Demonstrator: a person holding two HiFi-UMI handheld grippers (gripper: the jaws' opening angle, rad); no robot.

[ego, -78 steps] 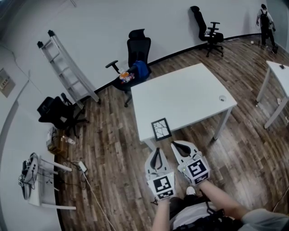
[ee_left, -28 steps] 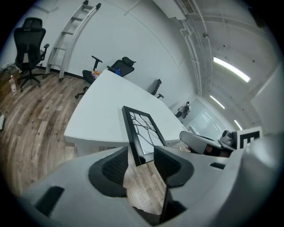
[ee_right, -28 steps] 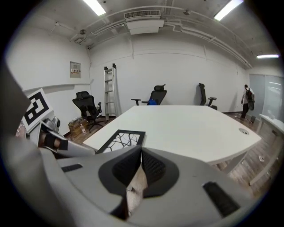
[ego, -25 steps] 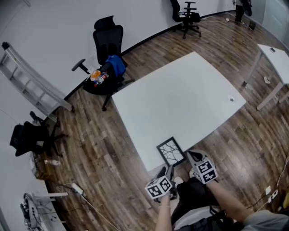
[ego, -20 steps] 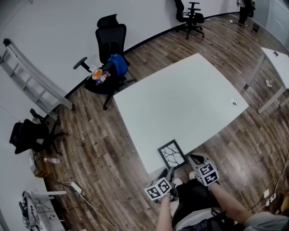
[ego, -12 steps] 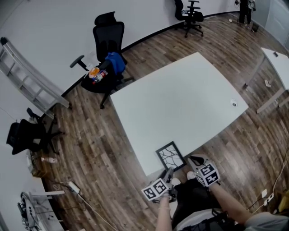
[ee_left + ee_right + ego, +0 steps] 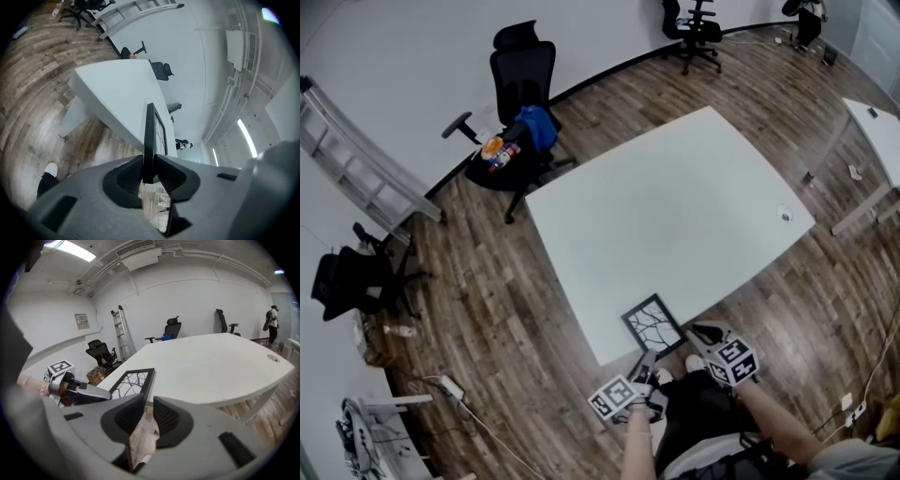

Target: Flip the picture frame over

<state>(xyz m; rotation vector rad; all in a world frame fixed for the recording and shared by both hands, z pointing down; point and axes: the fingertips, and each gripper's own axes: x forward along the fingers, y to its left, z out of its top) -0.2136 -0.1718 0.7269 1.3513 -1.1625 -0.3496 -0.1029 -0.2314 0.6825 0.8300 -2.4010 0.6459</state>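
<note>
Now left tongs (image 7: 149, 169), just closing, clamp picture frame (image 7: 652, 325) edge at table (image 7: 675, 206) rim.

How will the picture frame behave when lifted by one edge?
Likely stiff: the picture frame looks straight where the left gripper, jaws just closing, pinches its thin rim. Gripped at one edge, it may swing. Its front may be glass.

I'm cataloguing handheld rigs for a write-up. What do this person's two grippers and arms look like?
Both the left gripper and right gripper are pale grey moulded shells, each carrying a white cube printed with black square markers. Their tapered fingers have dark inner faces. No cables show. The right arm wears a grey sleeve; the left forearm is bare.
</note>
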